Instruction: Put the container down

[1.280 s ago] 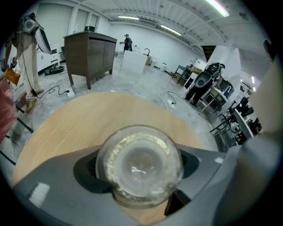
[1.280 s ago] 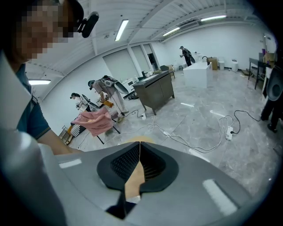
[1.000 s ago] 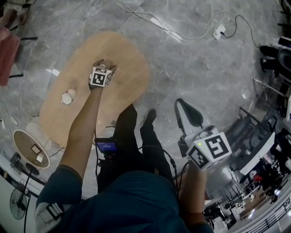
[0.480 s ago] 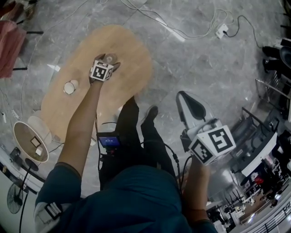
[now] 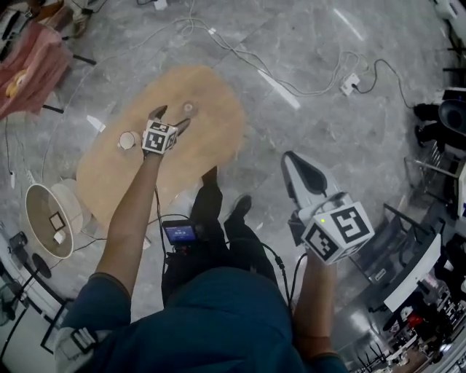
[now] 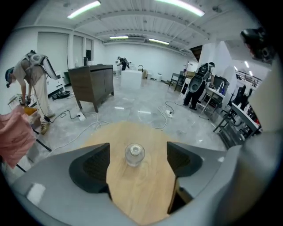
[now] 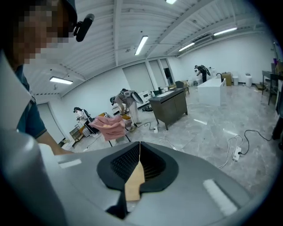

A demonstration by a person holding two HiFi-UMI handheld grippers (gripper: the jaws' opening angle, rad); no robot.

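The clear glass container stands upright on the wooden worktop, untouched, in line with the gap between the left gripper's wide fingers. These are closing slightly, so a careless retreat could tip it. The right gripper's fingers are together, holding nothing.

This looks like a large open lab or workshop hall, not a home. It has a polished grey stone floor, a white ceiling with long strip lights, and loose cables running to a power strip. A low wooden table stands in the open, with a dark cabinet, a white counter and a person bent over at work.
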